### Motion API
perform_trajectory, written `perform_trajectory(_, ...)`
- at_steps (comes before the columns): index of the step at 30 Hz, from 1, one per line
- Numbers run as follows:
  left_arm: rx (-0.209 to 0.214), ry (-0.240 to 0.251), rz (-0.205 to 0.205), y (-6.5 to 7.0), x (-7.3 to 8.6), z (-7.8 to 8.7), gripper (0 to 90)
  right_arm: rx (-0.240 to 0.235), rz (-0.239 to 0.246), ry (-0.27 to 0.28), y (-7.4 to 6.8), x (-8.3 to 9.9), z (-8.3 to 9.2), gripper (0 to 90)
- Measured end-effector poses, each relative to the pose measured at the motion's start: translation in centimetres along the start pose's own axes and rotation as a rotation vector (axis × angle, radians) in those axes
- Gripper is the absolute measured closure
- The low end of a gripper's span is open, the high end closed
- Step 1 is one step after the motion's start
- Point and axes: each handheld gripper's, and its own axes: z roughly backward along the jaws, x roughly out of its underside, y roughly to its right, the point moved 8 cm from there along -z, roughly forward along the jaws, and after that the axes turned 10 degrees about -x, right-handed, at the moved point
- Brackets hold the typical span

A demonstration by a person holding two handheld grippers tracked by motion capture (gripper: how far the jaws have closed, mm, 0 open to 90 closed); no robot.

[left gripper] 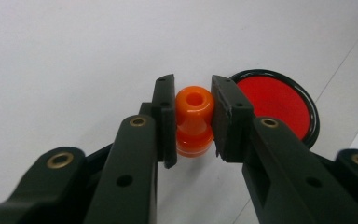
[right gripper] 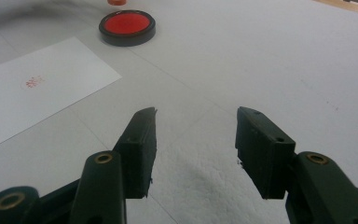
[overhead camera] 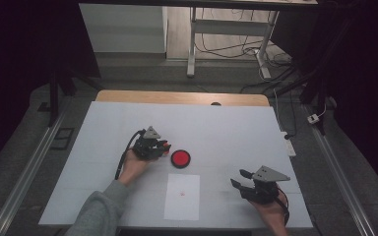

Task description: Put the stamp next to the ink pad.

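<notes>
Left gripper (left gripper: pixel 193 119) clamps the orange stamp (left gripper: pixel 194 121); right gripper (right gripper: pixel 196 154) stands spread and empty.

The stamp sits pinched between the left jaws, above the white table (overhead camera: pixel 226 128), with the red ink pad (overhead camera: pixel 180 158) just beside it at 3 o'clock. The paper (overhead camera: pixel 182 196) lies at 6 o'clock from the pad, bearing a faint red mark (overhead camera: pixel 181 193). The right gripper rests at 3 o'clock from the paper.

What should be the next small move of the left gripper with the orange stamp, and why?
Probably it should carry the orange stamp sideways over the red ink pad and press it down. The left gripper is shut on the stamp's waist, the pad lies open just beside it, and the white paper with one faint red mark waits nearby. The right gripper is open and holds nothing.
</notes>
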Motion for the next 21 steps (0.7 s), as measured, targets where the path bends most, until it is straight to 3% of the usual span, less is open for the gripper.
perform_trajectory(12, -0.010, -0.040, -0.028, 0.22, 0.84, -0.63, 70.9, 0.001, 0.000, -0.007, -0.03, 0.06, -0.02, 47.7)
perform_trajectory(21, -0.003, -0.045, -0.026, 0.34, 0.95, -0.65, 68.1, 0.001, 0.001, -0.009, -0.04, 0.07, -0.03, 47.7)
